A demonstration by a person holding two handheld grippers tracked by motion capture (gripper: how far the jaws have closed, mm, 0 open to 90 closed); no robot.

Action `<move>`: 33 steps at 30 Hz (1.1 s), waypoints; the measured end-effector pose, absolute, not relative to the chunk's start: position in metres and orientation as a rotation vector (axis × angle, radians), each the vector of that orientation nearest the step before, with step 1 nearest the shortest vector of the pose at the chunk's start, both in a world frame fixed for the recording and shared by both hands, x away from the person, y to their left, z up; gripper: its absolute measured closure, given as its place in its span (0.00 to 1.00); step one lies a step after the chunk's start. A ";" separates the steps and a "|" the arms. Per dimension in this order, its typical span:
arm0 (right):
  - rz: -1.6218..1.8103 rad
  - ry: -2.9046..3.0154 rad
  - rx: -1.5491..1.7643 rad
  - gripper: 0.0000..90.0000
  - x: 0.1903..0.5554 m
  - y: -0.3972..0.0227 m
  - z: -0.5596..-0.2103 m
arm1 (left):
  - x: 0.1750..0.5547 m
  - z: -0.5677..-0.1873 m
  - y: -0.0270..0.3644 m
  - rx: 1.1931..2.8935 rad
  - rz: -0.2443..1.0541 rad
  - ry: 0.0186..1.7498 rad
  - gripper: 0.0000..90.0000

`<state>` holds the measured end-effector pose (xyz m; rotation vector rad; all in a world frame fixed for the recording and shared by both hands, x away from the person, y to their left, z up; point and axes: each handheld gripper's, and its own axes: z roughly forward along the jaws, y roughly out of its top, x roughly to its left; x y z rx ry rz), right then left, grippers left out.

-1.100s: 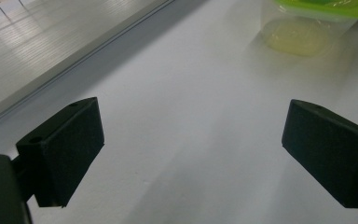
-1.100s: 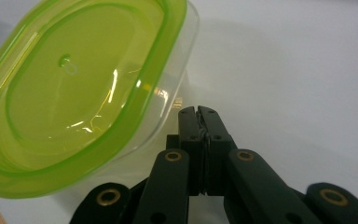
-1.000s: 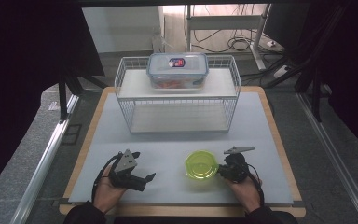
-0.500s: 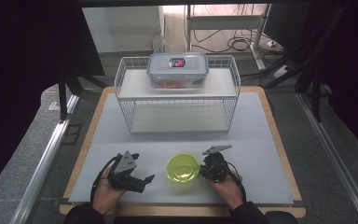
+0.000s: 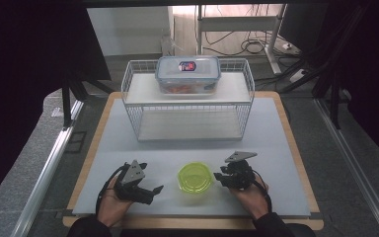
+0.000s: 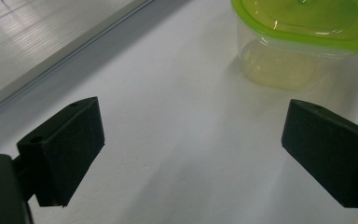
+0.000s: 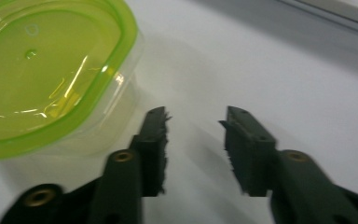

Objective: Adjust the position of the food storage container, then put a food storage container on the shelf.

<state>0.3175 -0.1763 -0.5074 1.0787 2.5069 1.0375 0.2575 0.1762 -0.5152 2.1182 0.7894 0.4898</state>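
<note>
A: Where the two hands rest near the front edge of the table, what sits between them?

B: A small clear container with a lime-green lid [image 5: 195,177], standing upright on the white mat [image 5: 286,148], about midway between the grippers and touched by neither.

A: What is around it?

B: The mat lies on a wooden board [image 5: 303,163] with a pale rim. Farther back stands a white wire rack [image 5: 187,101], and on its upper shelf a clear lidded storage box [image 5: 188,73] with a red and blue label. Beyond the table the room is dim, with cables on the floor and dark frames at both sides.

A: And the hands?

B: The right gripper [image 7: 193,140] lies just to the right of the container, its hand flat on the mat. Its jaws have just been opening and now stand apart with nothing between them; the container sits beside the left jaw, not inside the gap. The left gripper [image 6: 191,154] rests well left of the container, pointing toward it, jaws spread wide over bare mat
</note>
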 end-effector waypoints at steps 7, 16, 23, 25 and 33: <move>1.098 2.449 1.091 0.34 0.321 -0.194 -0.505 | 0.257 -0.516 0.174 2.137 0.498 0.780 0.06; 1.105 2.412 1.110 0.24 0.321 -0.199 -0.499 | 0.258 -0.517 0.175 2.138 0.501 0.777 0.06; 1.092 2.428 1.126 0.31 0.320 -0.199 -0.493 | 0.257 -0.516 0.176 2.136 0.505 0.782 0.06; 1.094 2.447 1.122 0.35 0.318 -0.198 -0.489 | 0.257 -0.515 0.177 2.134 0.508 0.783 0.06; 1.145 2.449 1.133 0.37 0.315 -0.197 -0.480 | 0.249 -0.514 0.184 2.110 0.496 0.817 0.06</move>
